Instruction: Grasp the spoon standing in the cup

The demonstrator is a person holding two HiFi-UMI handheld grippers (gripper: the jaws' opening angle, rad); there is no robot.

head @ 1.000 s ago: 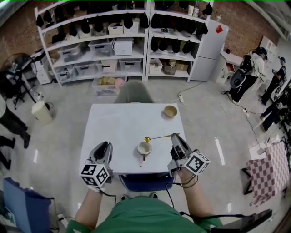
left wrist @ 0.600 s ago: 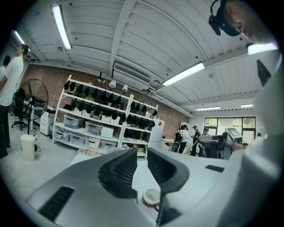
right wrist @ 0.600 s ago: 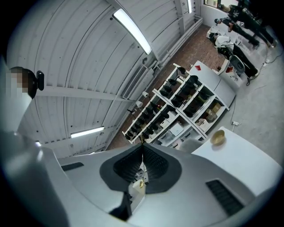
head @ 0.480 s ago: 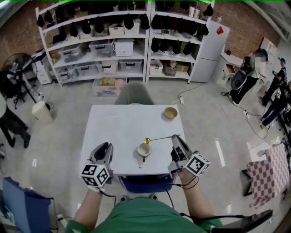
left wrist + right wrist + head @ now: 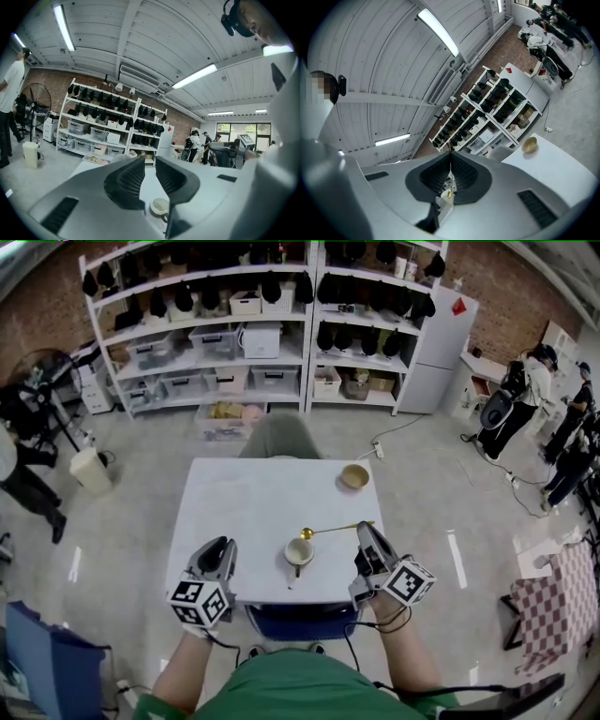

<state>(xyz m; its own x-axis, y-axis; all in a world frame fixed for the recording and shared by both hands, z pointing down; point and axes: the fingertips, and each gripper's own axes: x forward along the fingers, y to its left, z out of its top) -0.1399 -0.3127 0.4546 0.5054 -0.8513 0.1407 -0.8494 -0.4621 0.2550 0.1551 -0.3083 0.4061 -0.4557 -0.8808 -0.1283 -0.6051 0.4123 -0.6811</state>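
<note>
Located the spoon (image 5: 337, 528) with its round gold end at the far rim of the cup (image 5: 298, 553); traced the thin handle from there rightward over the counter (image 5: 244, 493), long axis nearer level than upright; could not tell from above whether the round end rests on the rim or hangs just over it. Placed the cup near the front edge of the counter, between the two hands. Found the right tool (image 5: 365, 530) at the free end of the handle; in the right gripper view read its jaws as drawn together to a hairline seam, with a thin stem pinched there and poking past the tips, and the gold end and cup beyond and below; judged it closed on the handle end. Found the left tool (image 5: 220, 545) left of the cup and apart from it; read its jaws as parted by a narrow slit with nothing between. Key relation: spoon stretching leftward from the right tool, so right hand nearer, left hand idle. Judged the grasp made; expect any lift to need a steady wrist, since a thin handle held at its tip may pivot. Counted: spoon one; cup one; bowl (image 5: 354, 476) one, at the far right of the counter; tools two.
</note>
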